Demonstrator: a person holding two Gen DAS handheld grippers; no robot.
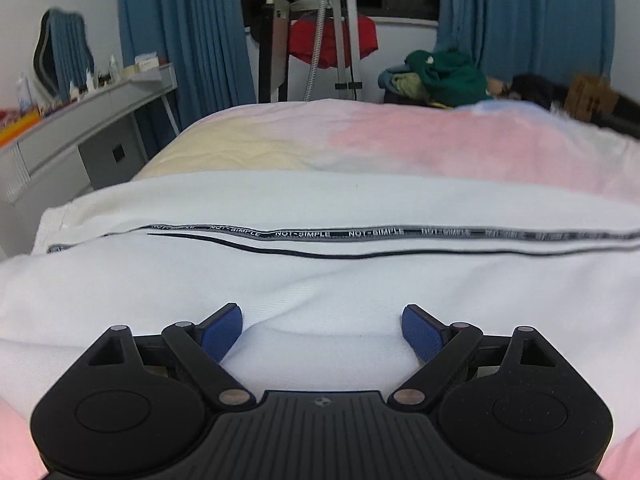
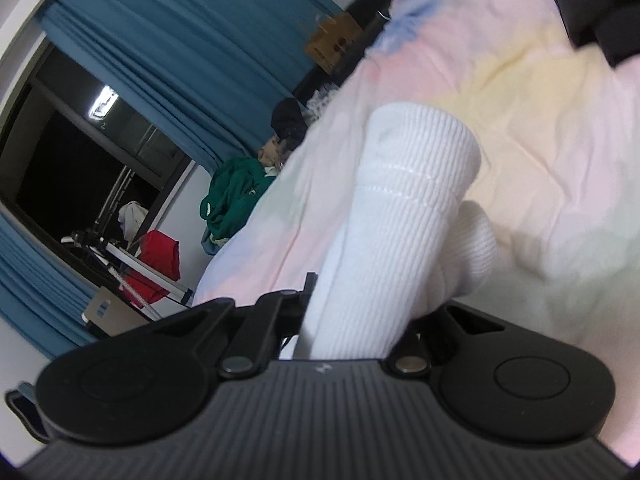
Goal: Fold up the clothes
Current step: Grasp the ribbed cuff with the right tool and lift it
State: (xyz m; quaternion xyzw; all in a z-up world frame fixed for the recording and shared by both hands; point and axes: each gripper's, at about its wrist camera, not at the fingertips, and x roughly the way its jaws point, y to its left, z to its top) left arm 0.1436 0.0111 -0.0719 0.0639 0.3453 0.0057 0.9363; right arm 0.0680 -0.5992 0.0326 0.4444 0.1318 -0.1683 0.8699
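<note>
A white garment with a lettered grey stripe lies flat across the bed in the left wrist view. My left gripper is open, its blue pads resting on the white cloth with a raised fold between them. In the right wrist view my right gripper is shut on the garment's white ribbed cuff, which stands up from the jaws and hides the fingertips. The right gripper is tilted above the bed.
The bed has a pastel pink and yellow cover. A grey desk with small items stands at the left. A pile of green clothes, a tripod with a red cloth, and blue curtains are behind the bed.
</note>
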